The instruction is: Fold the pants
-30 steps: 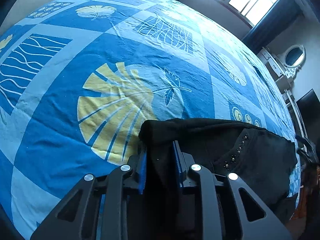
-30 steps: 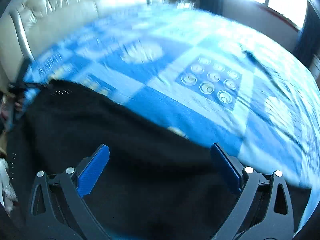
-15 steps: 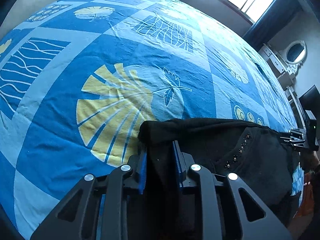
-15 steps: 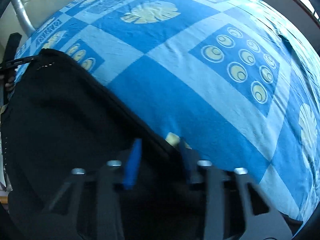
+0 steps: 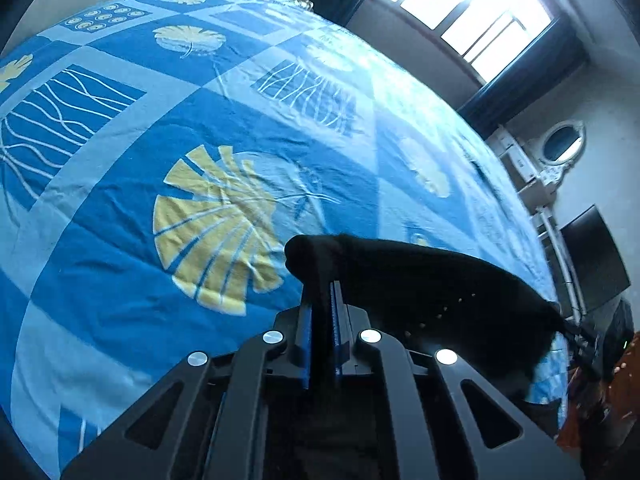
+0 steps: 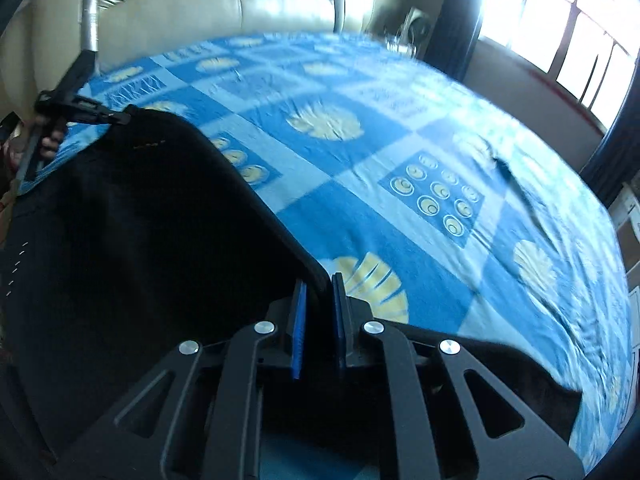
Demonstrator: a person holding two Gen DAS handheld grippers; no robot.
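The black pants (image 5: 420, 280) hang stretched between both grippers above the blue patterned bedspread (image 5: 120, 240). My left gripper (image 5: 320, 288) is closing its jaws tight on a bunched corner of the black fabric, which sticks out past the blue pads. In the right wrist view the pants (image 6: 140, 240) spread down to the left, and my right gripper (image 6: 320, 280) is closing on their taut upper edge. The left gripper (image 6: 122, 117) shows there at the far corner, held by a hand (image 6: 50, 142). Small studs dot the cloth.
The bedspread (image 6: 400, 220) covers a wide bed with a padded cream headboard (image 6: 200, 0) behind. Bright windows (image 5: 460, 12) line the far wall. White furniture with an oval mirror (image 5: 560, 144) and a dark screen (image 5: 592, 256) stand beside the bed at the right.
The right gripper went from wide open to closed on the pants' edge and swung away with it. Both grippers rose, lifting the fabric taut off the bed. The left jaws squeezed tighter.
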